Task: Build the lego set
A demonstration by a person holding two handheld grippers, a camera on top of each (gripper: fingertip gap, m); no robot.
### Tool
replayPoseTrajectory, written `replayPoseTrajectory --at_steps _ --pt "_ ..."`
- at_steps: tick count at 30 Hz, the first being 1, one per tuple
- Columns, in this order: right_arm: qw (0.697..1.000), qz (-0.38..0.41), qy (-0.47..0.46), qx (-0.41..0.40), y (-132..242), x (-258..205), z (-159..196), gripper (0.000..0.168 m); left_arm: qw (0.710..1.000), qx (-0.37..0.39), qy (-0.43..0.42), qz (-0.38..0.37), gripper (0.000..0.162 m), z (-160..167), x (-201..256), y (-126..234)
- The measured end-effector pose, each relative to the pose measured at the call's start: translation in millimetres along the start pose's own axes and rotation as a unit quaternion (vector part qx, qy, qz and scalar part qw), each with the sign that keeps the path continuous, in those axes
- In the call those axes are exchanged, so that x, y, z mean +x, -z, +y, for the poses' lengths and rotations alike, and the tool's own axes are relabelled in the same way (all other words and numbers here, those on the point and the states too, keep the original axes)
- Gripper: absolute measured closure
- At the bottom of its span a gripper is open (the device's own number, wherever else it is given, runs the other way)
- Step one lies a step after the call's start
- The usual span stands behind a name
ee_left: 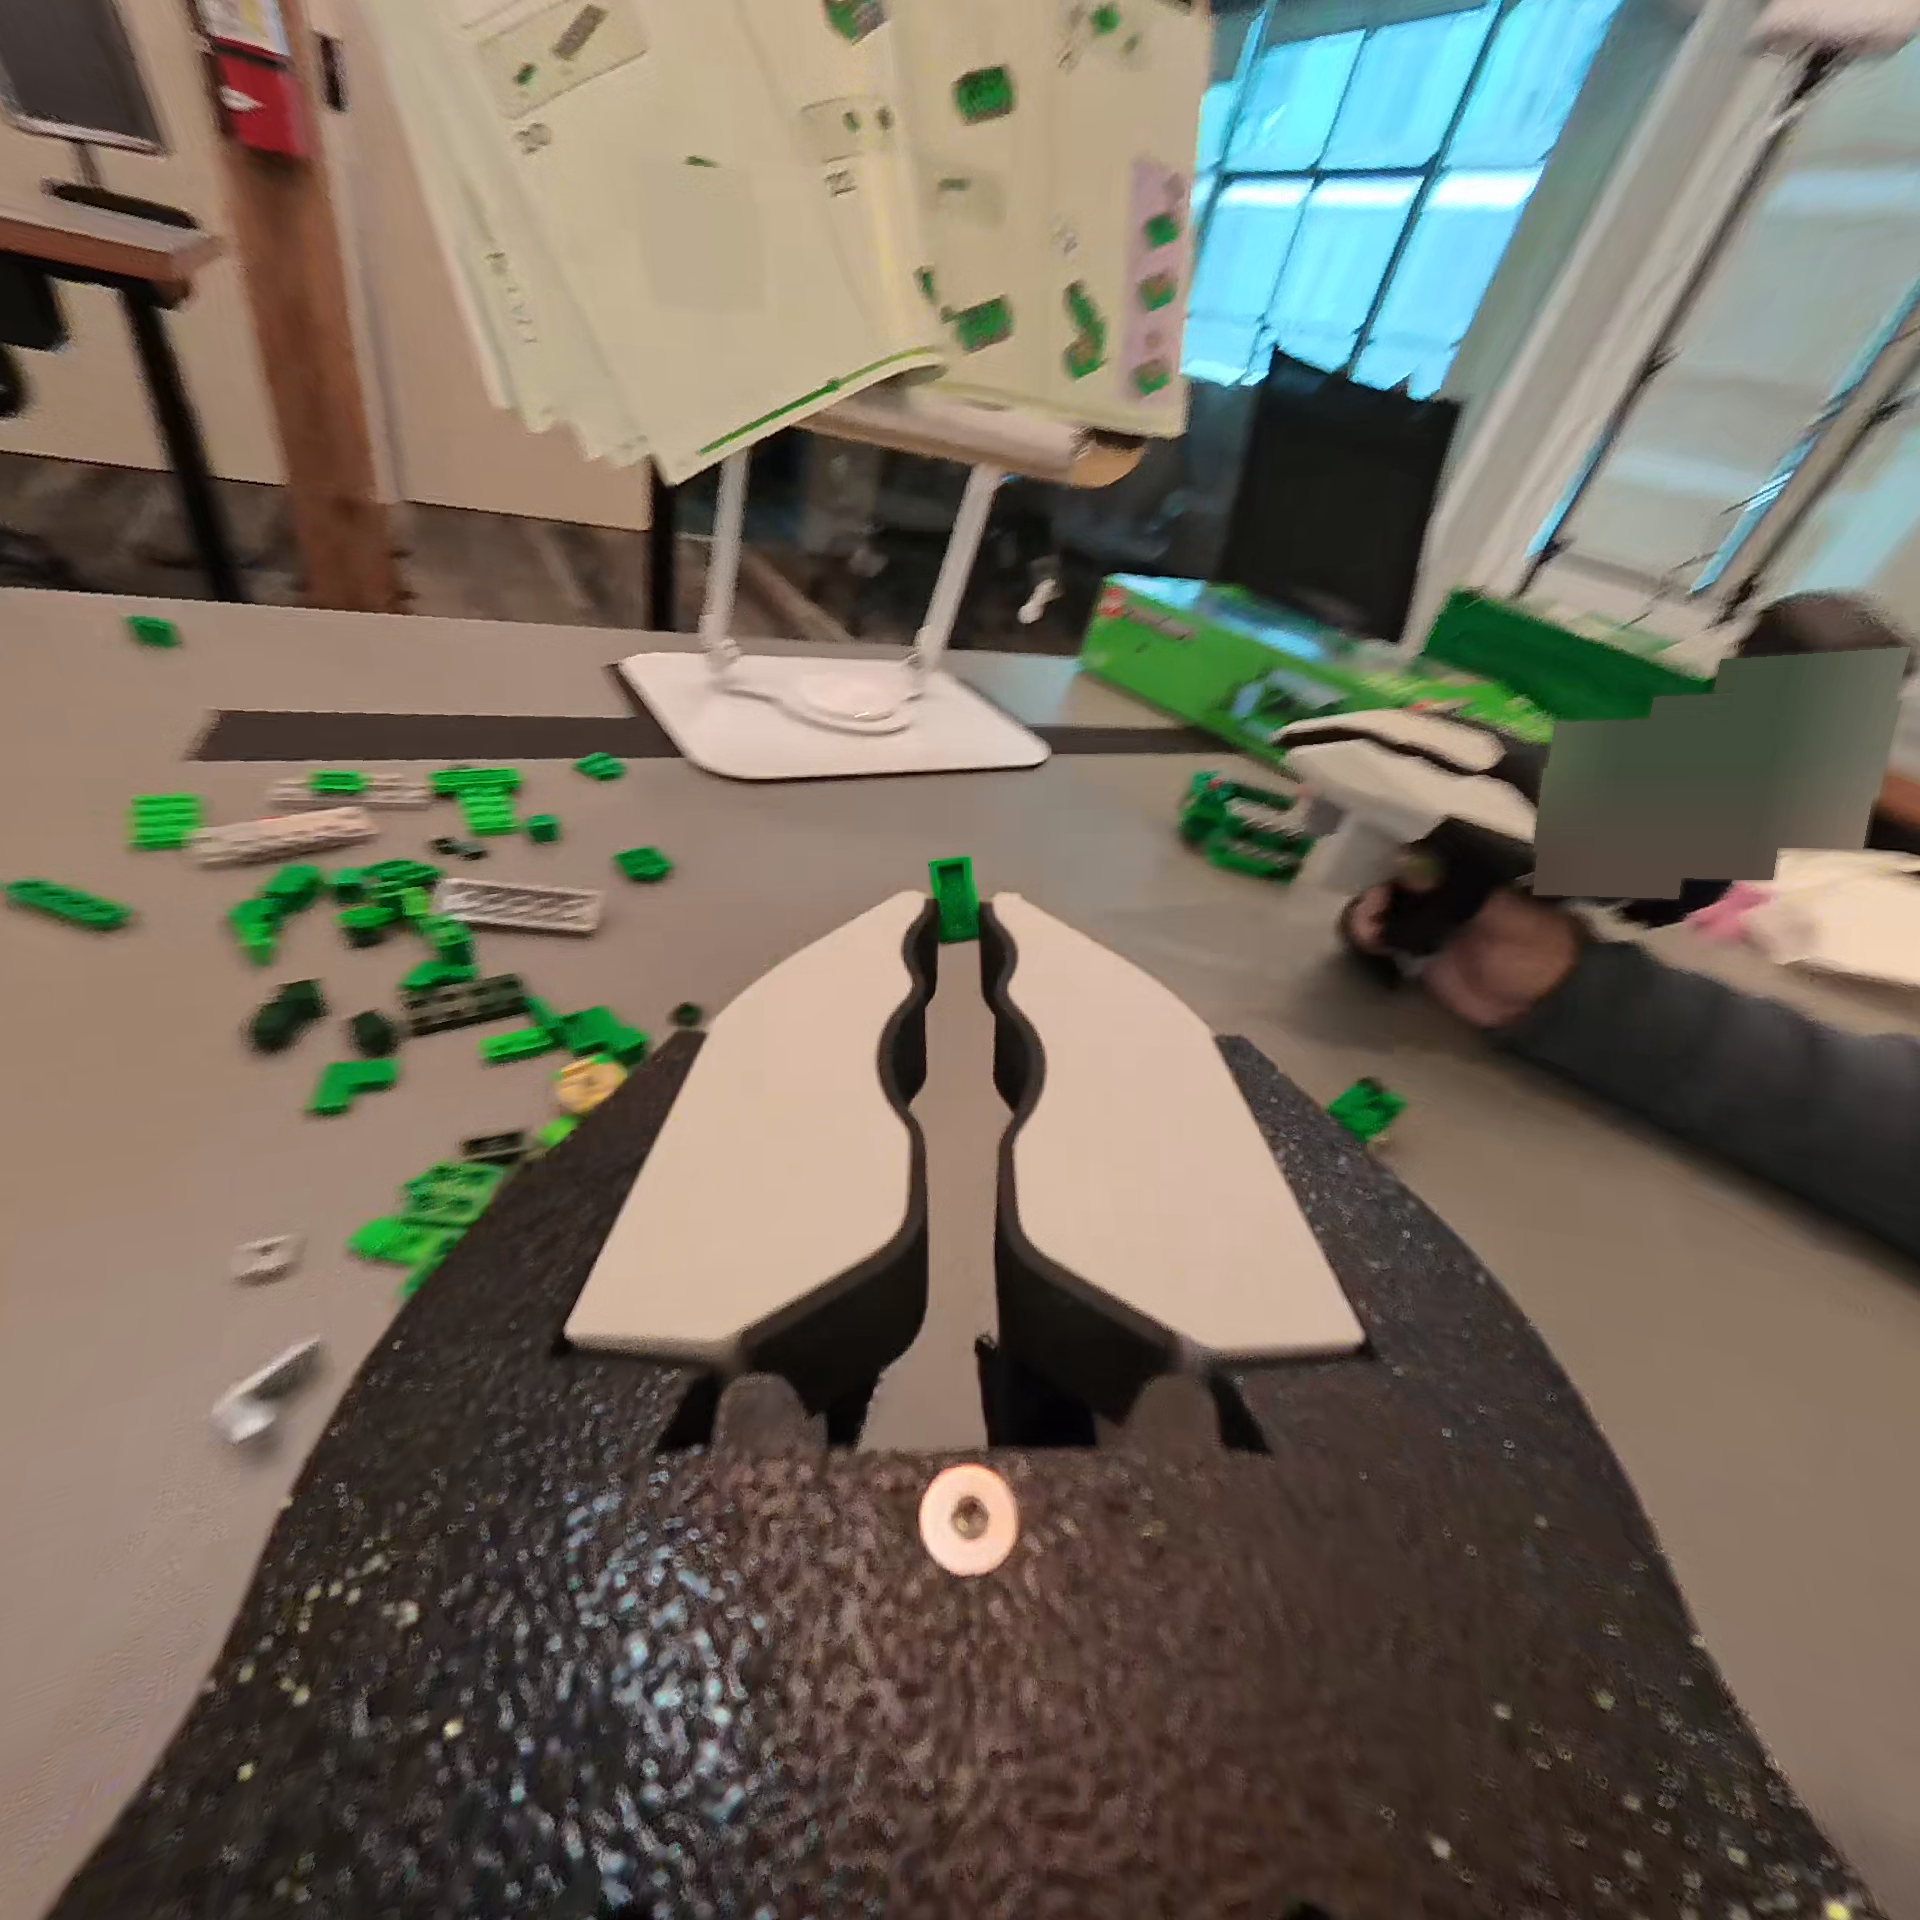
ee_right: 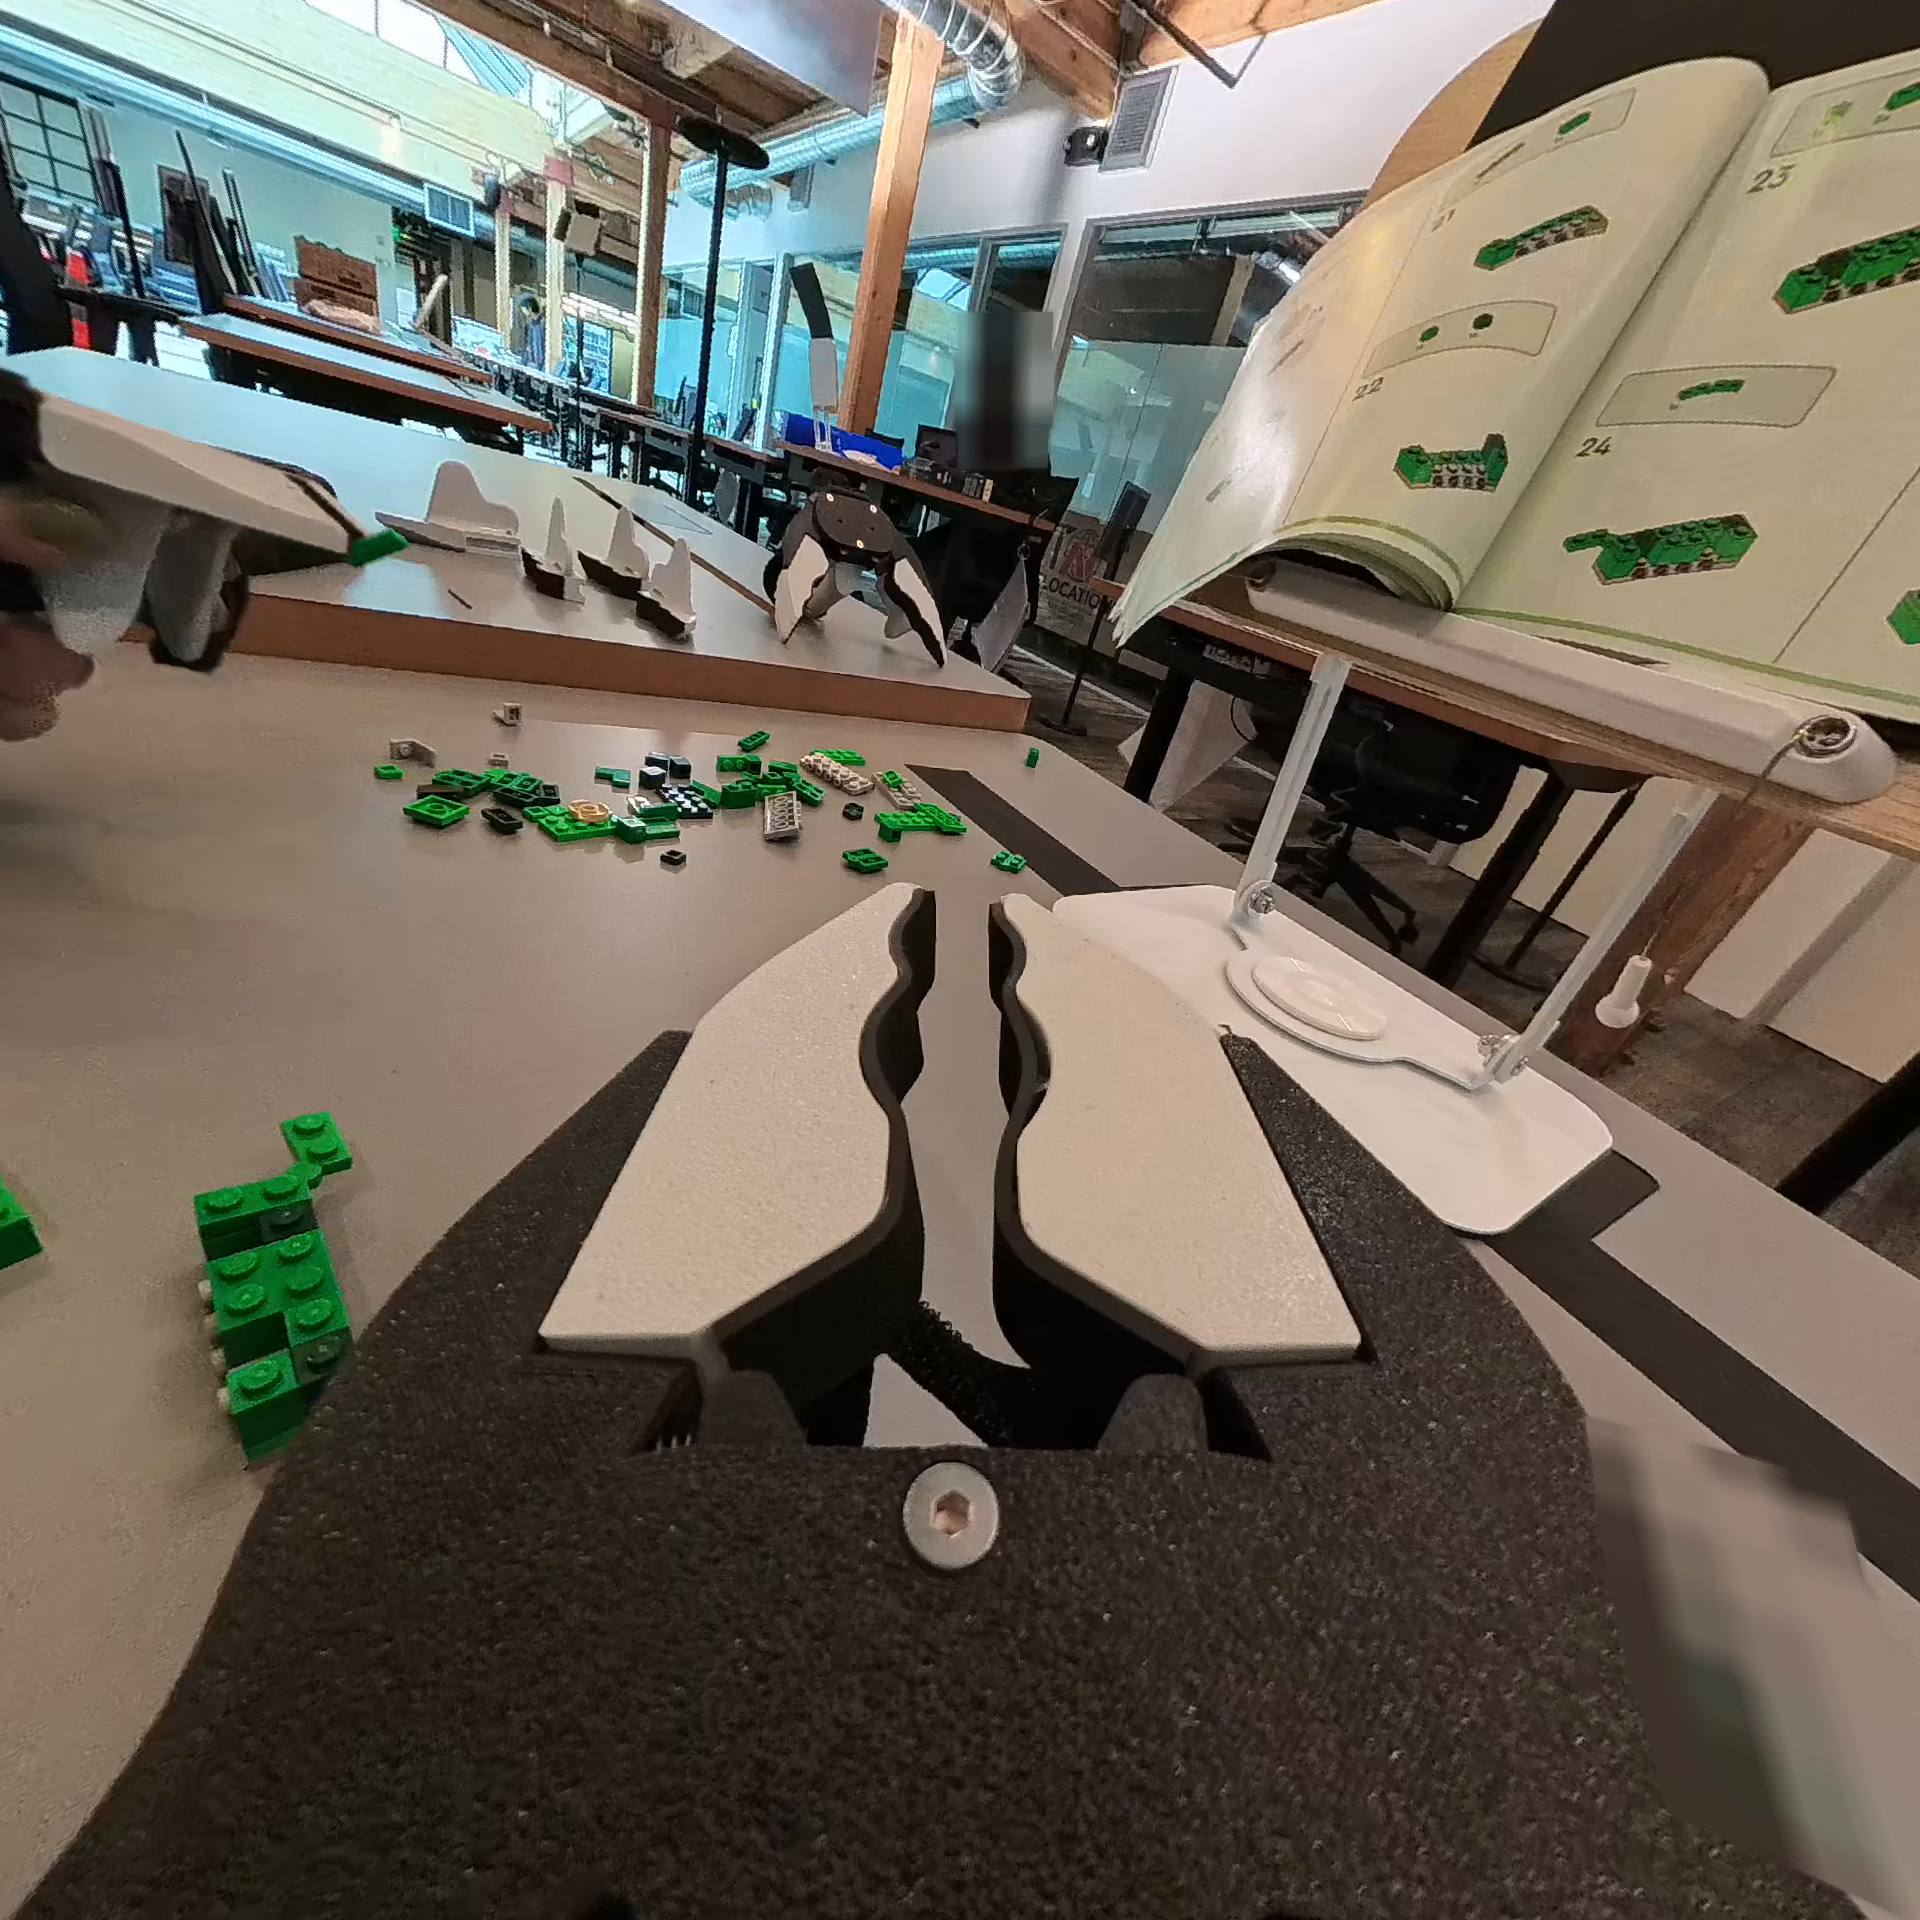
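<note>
My left gripper point(ee_left: 954, 914) is shut on a small green brick point(ee_left: 951, 896), pinched upright at the fingertips above the grey table point(ee_left: 1039, 1039). It also shows at the upper left of the right wrist view point(ee_right: 358, 549), with the green piece point(ee_right: 376, 545) at its tip. My right gripper point(ee_right: 961, 906) is nearly shut with only a narrow gap, and nothing is between the fingers. It hovers low over the table point(ee_right: 416, 987). A partly built green assembly point(ee_right: 272, 1278) lies just to its left; in the left wrist view the assembly point(ee_left: 1242, 826) sits beside the right gripper point(ee_left: 1299, 743).
Loose green, grey and black bricks point(ee_left: 416, 935) are scattered on the table's left point(ee_right: 675, 800). An open instruction booklet point(ee_right: 1558, 395) rests on a white stand point(ee_right: 1330, 1039) point(ee_left: 831, 717). A green box point(ee_left: 1278, 665) lies at the far right. A sleeved arm point(ee_left: 1714, 1060) rests on the table. My hands' fingertips stand some 20 cm from each other.
</note>
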State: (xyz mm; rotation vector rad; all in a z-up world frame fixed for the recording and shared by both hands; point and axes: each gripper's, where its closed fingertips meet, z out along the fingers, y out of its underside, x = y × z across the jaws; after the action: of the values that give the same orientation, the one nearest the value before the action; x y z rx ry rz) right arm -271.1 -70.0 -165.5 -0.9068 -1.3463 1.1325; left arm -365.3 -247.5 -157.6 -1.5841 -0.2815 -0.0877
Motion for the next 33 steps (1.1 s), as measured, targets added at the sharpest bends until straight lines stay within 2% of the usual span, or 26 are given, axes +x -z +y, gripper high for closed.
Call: replayPoseTrajectory --at_steps 3,4,7,9,11,13,33 --pt "1.0 0.0 0.001 0.0 0 0 0 0.159 0.993 0.041 0.054 0.094 0.155 -7 25 -4" --pt "1.0 -0.001 0.002 0.0 0 0 0 0.159 0.983 0.07 0.068 0.155 0.155 -14 41 -1" --pt "1.0 -0.001 0.003 -0.001 0 -1 0 0.159 0.91 0.174 0.151 0.346 0.155 -41 80 24" --pt "1.0 -0.001 0.004 0.0 0 -1 0 0.159 0.872 0.206 0.205 0.394 0.156 -47 78 34" --pt "1.0 -0.001 0.005 0.0 0 -1 0 0.159 0.849 0.231 0.241 0.409 0.156 -51 69 40" --pt "1.0 -0.001 0.005 -0.001 0 -1 0 0.159 0.838 0.25 0.258 0.41 0.156 -53 60 46" --pt "1.0 -0.002 0.01 -0.003 -1 -2 1 0.159 0.842 0.243 0.259 0.406 0.156 -48 57 46"
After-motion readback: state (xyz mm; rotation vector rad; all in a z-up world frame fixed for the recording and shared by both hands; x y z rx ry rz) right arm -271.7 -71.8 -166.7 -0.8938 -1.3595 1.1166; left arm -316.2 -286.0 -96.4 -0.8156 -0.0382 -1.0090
